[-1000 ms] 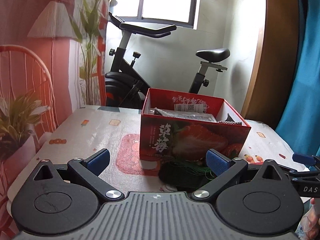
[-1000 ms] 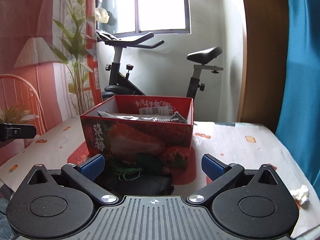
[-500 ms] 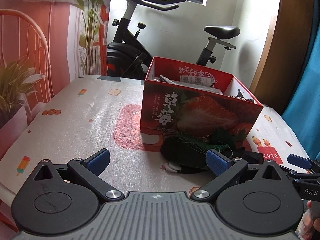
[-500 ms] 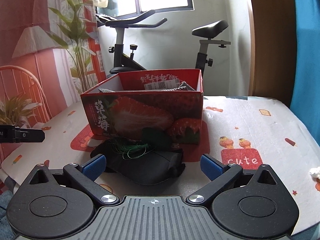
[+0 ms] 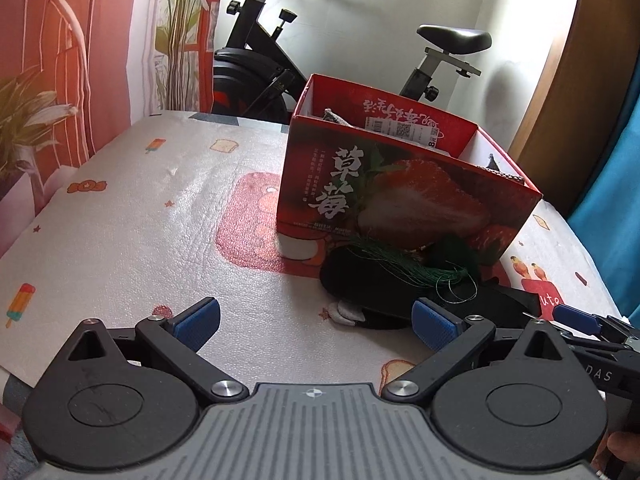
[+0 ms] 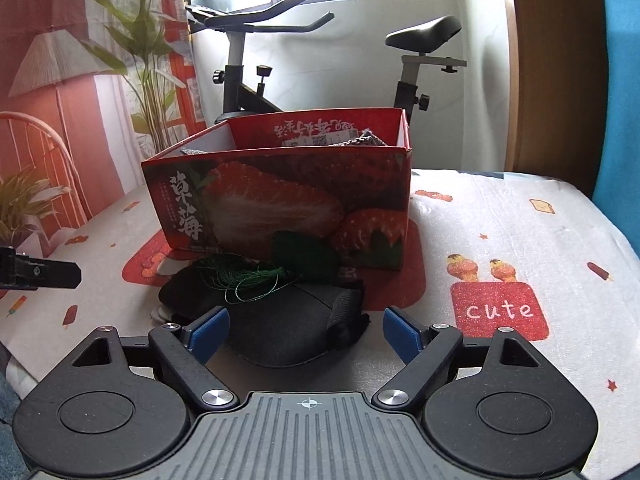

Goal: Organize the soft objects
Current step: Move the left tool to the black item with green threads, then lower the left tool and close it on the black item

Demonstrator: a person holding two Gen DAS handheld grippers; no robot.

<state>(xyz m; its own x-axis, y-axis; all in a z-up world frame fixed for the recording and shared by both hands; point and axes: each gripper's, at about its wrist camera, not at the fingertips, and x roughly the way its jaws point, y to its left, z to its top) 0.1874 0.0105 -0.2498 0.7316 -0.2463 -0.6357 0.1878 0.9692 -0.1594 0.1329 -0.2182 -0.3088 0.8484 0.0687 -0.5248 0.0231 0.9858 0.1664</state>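
A red strawberry box [image 5: 400, 200] [image 6: 288, 208] stands on the table and holds grey packets [image 5: 336, 117]. In front of it lies a pile of black soft items [image 6: 288, 328] [image 5: 372, 280] with a green tassel of thread [image 6: 248, 276] [image 5: 416, 268] on top and a small white piece [image 5: 344, 314] at its left edge. My right gripper [image 6: 306, 332] is open, its fingers either side of the black pile's near edge. My left gripper [image 5: 316, 322] is open, just left of and short of the pile. The right gripper's fingertip [image 5: 576, 316] shows at the far right of the left wrist view.
The table has a white printed cover [image 5: 120, 220] [image 6: 520, 240]. An exercise bike [image 6: 248, 80] stands behind the table. A potted plant [image 5: 24, 120] and chair are at the left, a blue curtain [image 6: 620, 80] at the right.
Both grippers have tilted down and moved closer to the black pile; the box and pile sit lower and larger in view. Both stay open.
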